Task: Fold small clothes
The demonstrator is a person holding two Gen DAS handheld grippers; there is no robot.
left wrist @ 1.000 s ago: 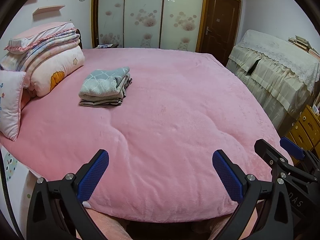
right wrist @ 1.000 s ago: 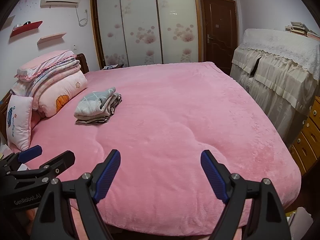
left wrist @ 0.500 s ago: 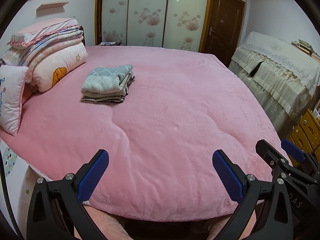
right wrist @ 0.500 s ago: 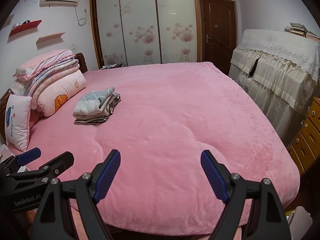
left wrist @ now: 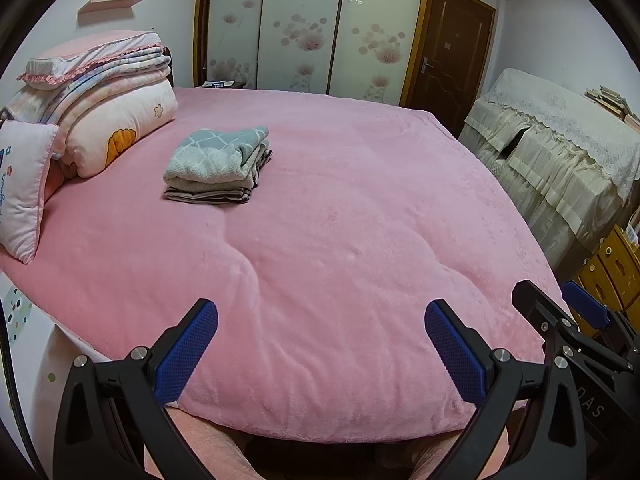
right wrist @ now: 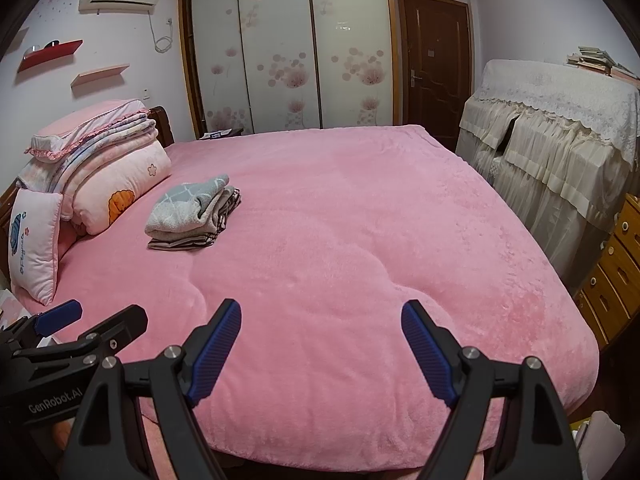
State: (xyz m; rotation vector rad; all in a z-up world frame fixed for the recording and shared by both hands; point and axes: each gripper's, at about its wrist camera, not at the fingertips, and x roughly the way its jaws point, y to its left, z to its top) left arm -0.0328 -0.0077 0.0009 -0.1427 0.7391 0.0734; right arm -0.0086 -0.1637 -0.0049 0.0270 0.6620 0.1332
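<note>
A stack of folded small clothes (left wrist: 218, 166), grey patterned on top, lies on the pink bed (left wrist: 340, 240) at the far left; it also shows in the right wrist view (right wrist: 192, 212). My left gripper (left wrist: 320, 344) is open and empty above the bed's near edge. My right gripper (right wrist: 322, 348) is open and empty, also at the near edge. Each gripper shows in the other's view, the right one at the lower right (left wrist: 576, 320) and the left one at the lower left (right wrist: 76, 332). Both are far from the stack.
Folded quilts and pillows (left wrist: 96, 108) are piled at the bed's left head end. A cloth-covered piece of furniture (left wrist: 560, 152) and wooden drawers (right wrist: 616, 276) stand to the right. A wardrobe (right wrist: 288, 56) and a door (right wrist: 434, 64) are behind.
The left wrist view has tilted up slightly, so the stack sits a little lower in frame. Both grippers stay open and empty.
</note>
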